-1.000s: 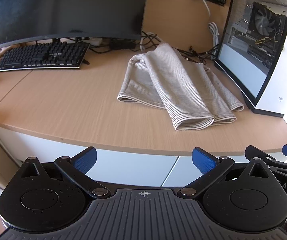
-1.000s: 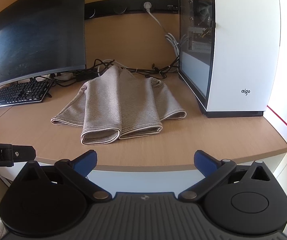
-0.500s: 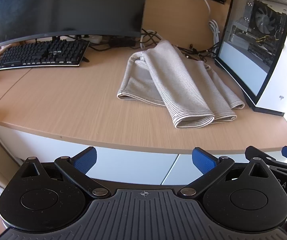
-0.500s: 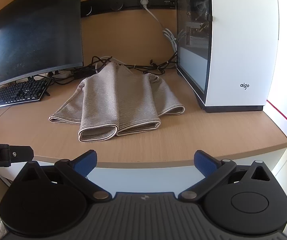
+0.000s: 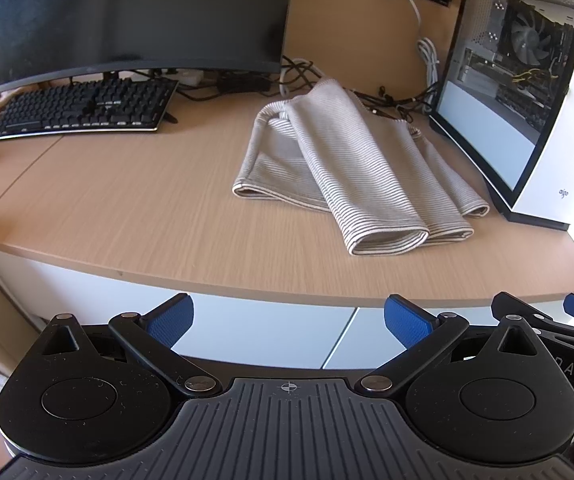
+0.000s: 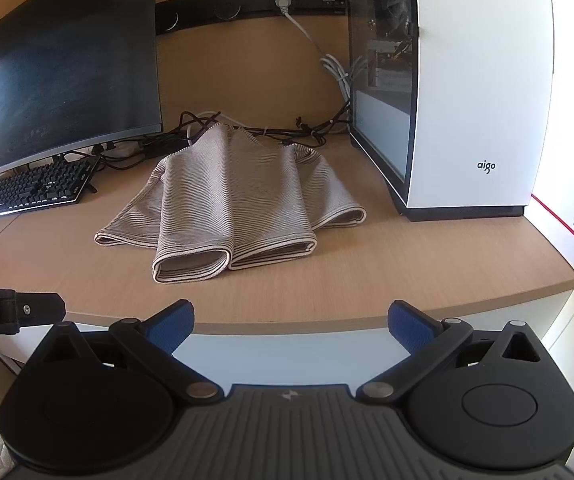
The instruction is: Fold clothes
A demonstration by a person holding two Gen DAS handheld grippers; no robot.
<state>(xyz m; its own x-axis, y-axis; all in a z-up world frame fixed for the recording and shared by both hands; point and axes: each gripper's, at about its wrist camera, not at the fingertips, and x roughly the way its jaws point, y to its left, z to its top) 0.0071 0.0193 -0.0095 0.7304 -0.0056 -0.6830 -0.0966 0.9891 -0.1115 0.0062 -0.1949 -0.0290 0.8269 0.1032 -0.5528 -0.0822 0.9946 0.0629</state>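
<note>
A beige striped garment [image 5: 351,172] lies on the wooden desk [image 5: 127,208], its two sides folded in over the middle; it also shows in the right wrist view [image 6: 231,200]. My left gripper [image 5: 289,318] is open and empty, held in front of the desk's front edge, apart from the garment. My right gripper [image 6: 291,326] is open and empty, also in front of the desk edge. Part of the right gripper [image 5: 567,316] shows at the left view's right side.
A black monitor [image 5: 135,16] and black keyboard [image 5: 83,112] stand at the back left. A white PC case [image 6: 467,92] stands to the right of the garment. Cables [image 6: 255,130] lie behind the garment. White drawer fronts [image 5: 267,332] are below the desk edge.
Both grippers have drifted slightly closer to the desk. The garment has not moved, and both grippers stay open.
</note>
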